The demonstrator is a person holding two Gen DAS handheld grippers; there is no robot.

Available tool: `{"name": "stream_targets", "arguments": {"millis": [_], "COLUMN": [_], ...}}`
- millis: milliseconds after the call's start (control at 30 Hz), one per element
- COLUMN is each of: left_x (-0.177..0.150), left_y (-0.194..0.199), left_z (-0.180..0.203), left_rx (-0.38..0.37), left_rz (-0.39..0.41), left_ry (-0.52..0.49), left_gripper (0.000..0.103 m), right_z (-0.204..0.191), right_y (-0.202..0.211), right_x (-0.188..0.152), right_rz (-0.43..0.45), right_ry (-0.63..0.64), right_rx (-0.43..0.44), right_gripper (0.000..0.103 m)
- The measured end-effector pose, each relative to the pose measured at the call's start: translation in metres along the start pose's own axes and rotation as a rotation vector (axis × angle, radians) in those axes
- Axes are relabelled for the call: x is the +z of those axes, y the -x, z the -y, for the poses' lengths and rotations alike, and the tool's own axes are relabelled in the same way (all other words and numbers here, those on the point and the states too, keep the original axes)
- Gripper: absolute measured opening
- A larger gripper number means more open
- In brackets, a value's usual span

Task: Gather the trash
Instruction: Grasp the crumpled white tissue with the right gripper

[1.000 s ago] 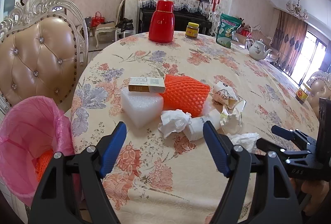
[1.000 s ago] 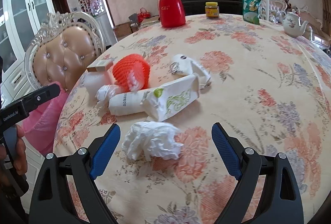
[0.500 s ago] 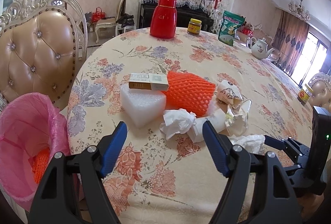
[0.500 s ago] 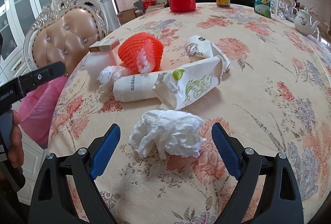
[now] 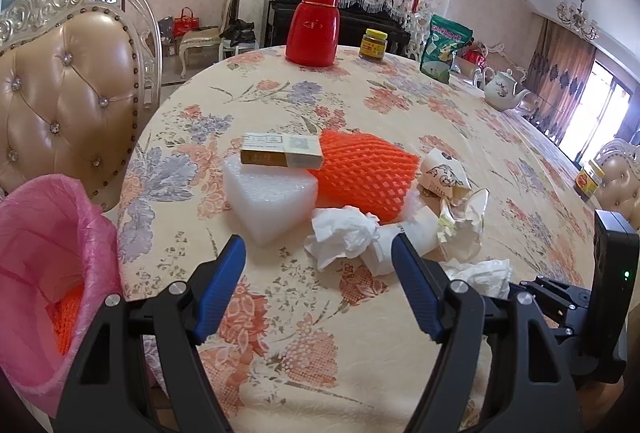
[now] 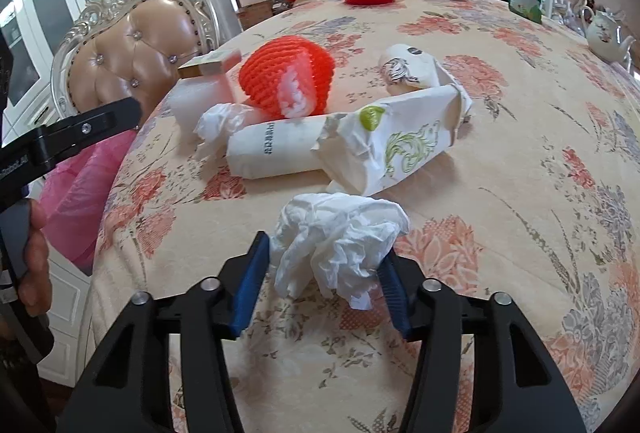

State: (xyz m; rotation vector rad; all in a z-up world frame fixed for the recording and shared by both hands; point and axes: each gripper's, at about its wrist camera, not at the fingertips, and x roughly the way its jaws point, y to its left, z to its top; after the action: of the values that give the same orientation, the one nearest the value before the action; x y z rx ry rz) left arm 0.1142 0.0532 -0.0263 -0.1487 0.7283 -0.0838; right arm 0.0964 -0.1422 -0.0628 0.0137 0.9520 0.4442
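**Right claw closing on the tissue**

Your right gripper point(image 6: 320, 273) sits nearest, low over the floral table point(image 6: 500, 273), and its jaws have just been closing. The crumpled tissue point(image 6: 340, 237) lies between the blue pads point(image 6: 250, 285), and both pads touch its sides (it still rests on the cloth). Your left gripper point(image 5: 316, 285) hangs over the table's near edge with its jaws wide apart and nothing between them.

Just past the tissue lie a paper roll point(image 6: 276, 149) and a torn wrapper point(image 6: 392, 145) with a green print, touching each other. A second tissue wad point(image 5: 344, 233) lies against the roll's end. Behind these sit a white foam wedge point(image 5: 268, 201) with a small box point(image 5: 280, 153) on top, an orange foam net point(image 5: 364, 177) and a crumpled paper cup point(image 5: 444, 173).

Off the table's left edge stands a bin lined with a pink bag point(image 5: 44, 253), orange netting already in it, beside a padded chair point(image 5: 64, 97).

At the far side stand a red flask point(image 5: 314, 25), a jar point(image 5: 374, 45), a green pouch point(image 5: 444, 49) and a teapot point(image 5: 502, 89).
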Motion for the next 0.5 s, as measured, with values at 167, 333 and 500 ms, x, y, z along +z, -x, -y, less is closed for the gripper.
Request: {"name": "stream_targets", "arguments": {"millis": [167,333,500], "left_x": [0.0,0.001,0.002], "left_y": [-0.007,-0.016,-0.019], "left_z": [0.004,0.009,0.016], "left_rx": [-0.016,-0.028,-0.041], "left_rz": [-0.011,-0.024,-0.025], "left_ry": [0.002,0.002,-0.011], "left_gripper": [0.073,0.073,0.073], "right_z": [0.001,0.003,0.006], "right_y": [0.003,0.013,0.024], "right_x": [0.0,0.001,0.003], "right_rz": [0.005,0.028,0.055], "right_ry": [0.004,0.008,0.004], "right_rx": [0.017,0.031,0.035], "right_gripper": [0.033,0.029,0.027]}}
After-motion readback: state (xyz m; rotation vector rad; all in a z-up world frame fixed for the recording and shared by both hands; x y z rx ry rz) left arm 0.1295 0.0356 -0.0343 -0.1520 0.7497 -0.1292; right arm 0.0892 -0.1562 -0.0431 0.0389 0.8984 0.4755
